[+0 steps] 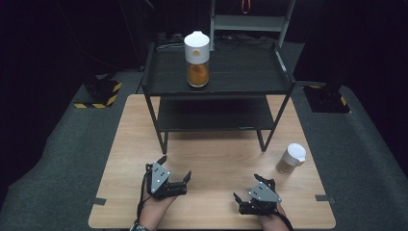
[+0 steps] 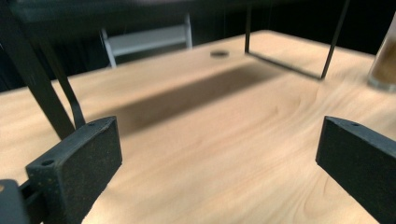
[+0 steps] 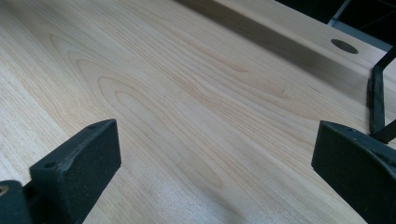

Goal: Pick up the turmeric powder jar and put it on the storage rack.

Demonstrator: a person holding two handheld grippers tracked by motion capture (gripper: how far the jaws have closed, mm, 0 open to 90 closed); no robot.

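Both tongs rest low over the table [image 1: 216, 159], jaws spread and empty: left tongs [image 1: 174, 169] angled right, right tongs [image 1: 248, 188] angled left. A white-lidded jar [image 2: 384, 65], cut off at frame edge, stands by the black shelf rack [image 1: 219, 89]

The bench [image 1: 211, 159] is pale wood, smooth and matt, its grain plain in both gripper views. The shelf rack [image 1: 219, 77] looks like matt black metal. Jaws carry rough, grainy black pads [image 2: 88, 161]. The jar at twelve o'clock [image 1: 197, 54] is glossy clear-walled with a white plastic-looking lid.
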